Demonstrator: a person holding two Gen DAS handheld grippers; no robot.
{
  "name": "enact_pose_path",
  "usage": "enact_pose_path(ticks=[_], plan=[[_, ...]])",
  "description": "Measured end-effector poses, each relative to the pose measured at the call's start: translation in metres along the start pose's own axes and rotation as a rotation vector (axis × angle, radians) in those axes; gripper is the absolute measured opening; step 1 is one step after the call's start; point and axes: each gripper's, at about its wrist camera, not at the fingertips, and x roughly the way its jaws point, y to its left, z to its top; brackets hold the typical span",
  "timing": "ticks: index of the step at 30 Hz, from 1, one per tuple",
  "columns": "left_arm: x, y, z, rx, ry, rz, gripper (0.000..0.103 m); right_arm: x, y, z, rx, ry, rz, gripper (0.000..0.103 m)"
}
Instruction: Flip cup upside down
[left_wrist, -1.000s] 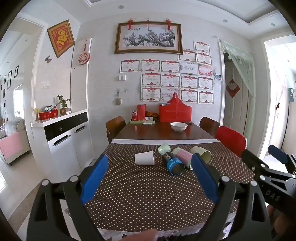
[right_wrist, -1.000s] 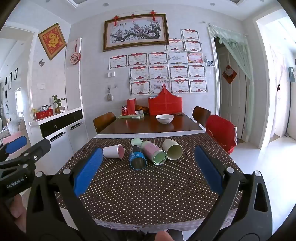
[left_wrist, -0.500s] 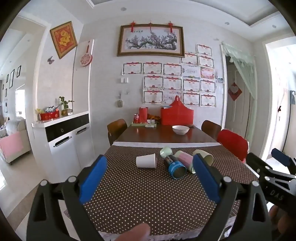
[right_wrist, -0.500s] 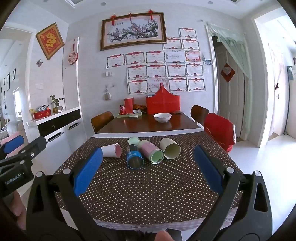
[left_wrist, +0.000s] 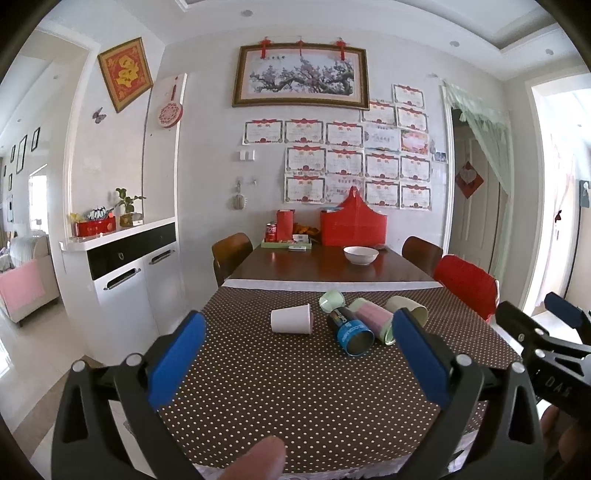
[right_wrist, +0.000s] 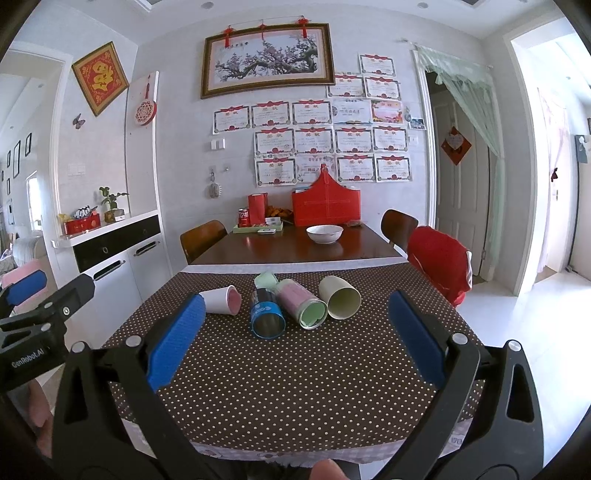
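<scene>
1. Five cups lie on their sides in a cluster on the dotted cloth of the worktop (right_wrist: 295, 387), well ahead of both tools and roughly centred between them.
2. Left hand-held gripper (left_wrist: 295, 365): jaws spread wide, nothing between the blue pads, hanging over the near edge of the worktop.
3. Right hand-held gripper (right_wrist: 295, 339): same story, wide and empty, also back at the near edge.
4. The white cup (left_wrist: 291, 319) sits apart on the left of the cluster, its long axis running across the view, mouth toward the others. It looks the natural pick for the left tool.
5. The blue cup (right_wrist: 266, 312) and the pink cup (right_wrist: 302, 302) point their mouths toward us, long axes running away down the worktop; a small green cup (right_wrist: 266, 279) lies just behind them.
6. The cream cup (right_wrist: 340, 297) lies on the right end, mouth toward us, closer to the right tool's side.
7. Neither tool is clearly nearer overall; both need a forward reach before any grasp.
</scene>
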Motion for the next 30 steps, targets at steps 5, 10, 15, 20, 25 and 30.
enact_pose_path(ticks=[5, 10, 15, 20, 25, 30], plan=[[0.006, -0.004, 0.002, 0.008, 0.01, -0.012, 0.099, 0.007, -0.003, 0.002, 0.0, 0.001, -0.006, 0.097], [0.012, -0.012, 0.006, 0.026, 0.021, -0.02, 0.099, 0.017, -0.008, 0.009, -0.004, 0.001, -0.016, 0.097], [0.028, -0.023, 0.0, 0.04, 0.049, -0.024, 0.099, 0.031, -0.015, 0.008, -0.009, 0.012, -0.022, 0.097], [0.054, -0.037, -0.002, 0.061, 0.085, -0.033, 0.099, 0.053, -0.027, 0.0, -0.015, 0.043, -0.031, 0.097], [0.103, -0.051, -0.014, 0.063, 0.191, -0.049, 0.099, 0.09, -0.049, -0.011, 0.009, 0.115, -0.056, 0.097], [0.149, -0.07, -0.01, 0.083, 0.261, -0.068, 0.099, 0.124, -0.081, -0.018, 0.055, 0.173, -0.093, 0.097]])
